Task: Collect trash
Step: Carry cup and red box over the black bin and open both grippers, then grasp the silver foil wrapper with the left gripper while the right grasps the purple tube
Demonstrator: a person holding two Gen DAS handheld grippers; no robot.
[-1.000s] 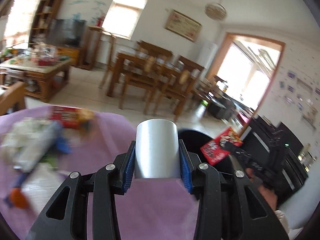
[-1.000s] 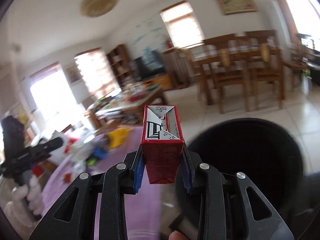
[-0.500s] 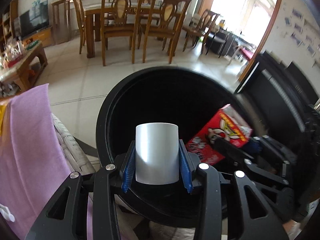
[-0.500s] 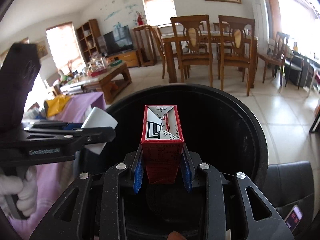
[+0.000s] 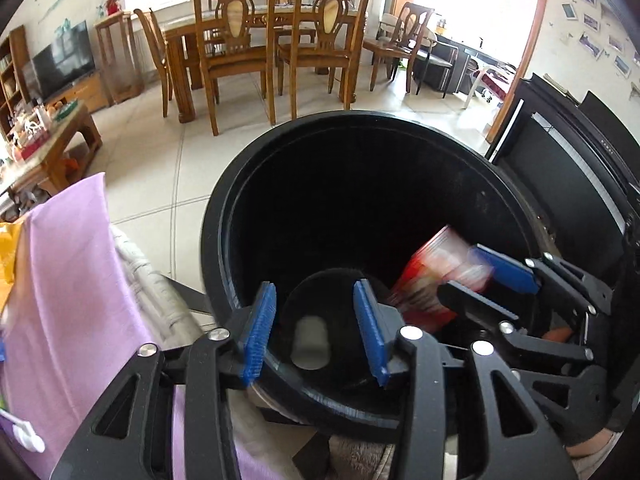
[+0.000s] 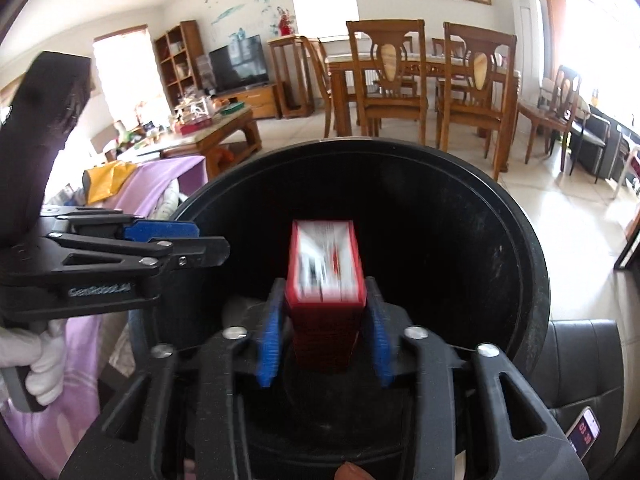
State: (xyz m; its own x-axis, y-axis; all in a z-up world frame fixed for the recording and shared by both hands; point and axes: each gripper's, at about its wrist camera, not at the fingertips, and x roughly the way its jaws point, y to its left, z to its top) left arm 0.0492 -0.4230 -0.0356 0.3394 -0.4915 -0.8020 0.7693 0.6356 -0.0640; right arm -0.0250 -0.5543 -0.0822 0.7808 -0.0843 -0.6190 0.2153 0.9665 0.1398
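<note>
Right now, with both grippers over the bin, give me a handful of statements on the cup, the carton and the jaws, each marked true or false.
1. The left gripper has let go of the white cup. True: its jaws have just been opening and the cup shows blurred, down inside the black bin.
2. The right gripper grips the red carton tightly. False: its jaws have just been opening, gaps show at both blue pads, and the carton is blurred as if dropping.
3. The bin is white. False: it is black.
4. Both grippers are over the bin's mouth. True.
5. The purple cloth lies inside the bin. False: it covers a surface beside the bin.
</note>
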